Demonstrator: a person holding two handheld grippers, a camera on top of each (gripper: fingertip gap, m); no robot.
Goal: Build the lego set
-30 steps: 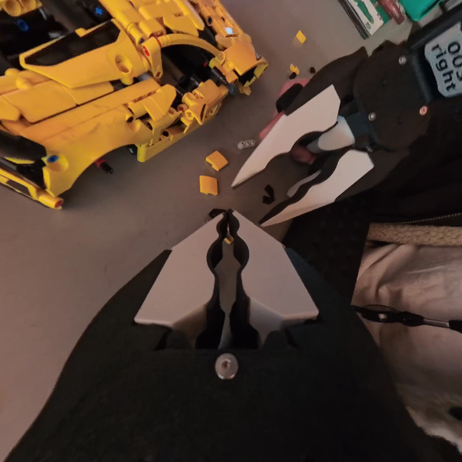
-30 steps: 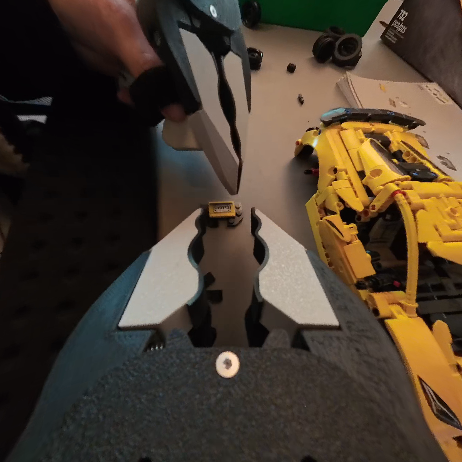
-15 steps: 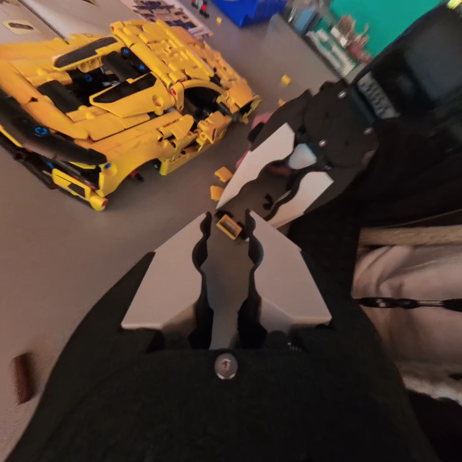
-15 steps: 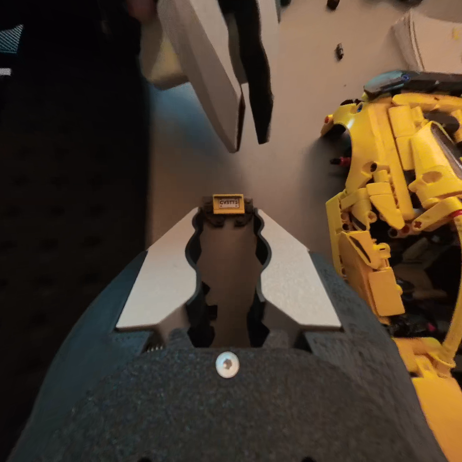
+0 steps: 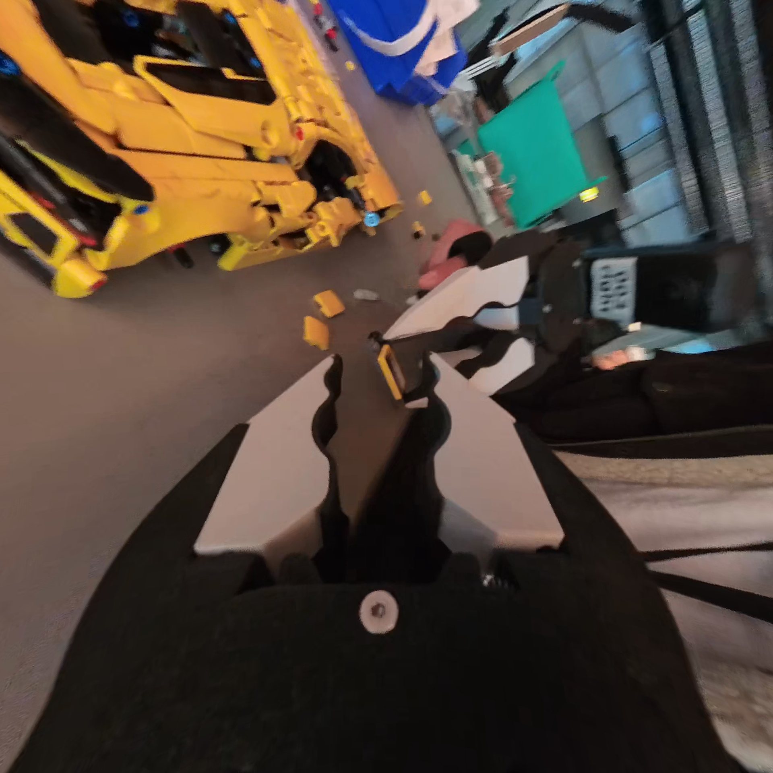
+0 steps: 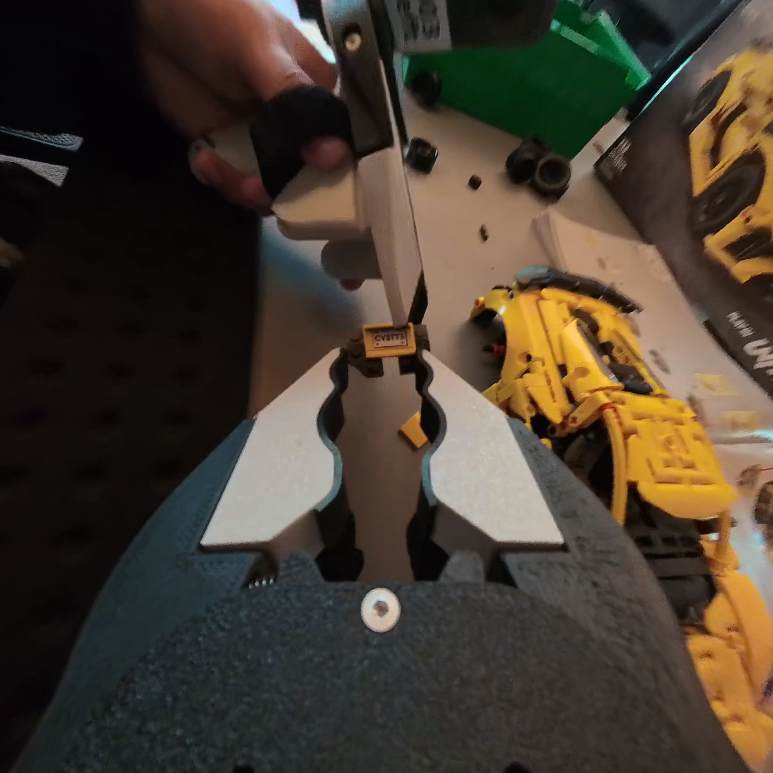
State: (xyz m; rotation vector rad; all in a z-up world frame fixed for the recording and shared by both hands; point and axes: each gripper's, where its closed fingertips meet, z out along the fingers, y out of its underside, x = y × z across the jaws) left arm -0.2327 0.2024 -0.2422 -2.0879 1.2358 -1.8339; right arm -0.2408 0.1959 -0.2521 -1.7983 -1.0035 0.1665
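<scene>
The car runs off the top and left edges in the left wrist view, and it's smeared by blur. Box on the far right is cropped too. The far-off tyres are pretty fuzzy, and the black bits beside them are too tiny to make out.

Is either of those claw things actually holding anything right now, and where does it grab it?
The right gripper pinches a small yellow plate piece by the dark bricks at its two ends. The left gripper is open, holding nothing, its tips beside that piece.

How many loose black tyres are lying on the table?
4 tyres: one against the green box, one nearer, two to their right. Others may be hidden.
</scene>
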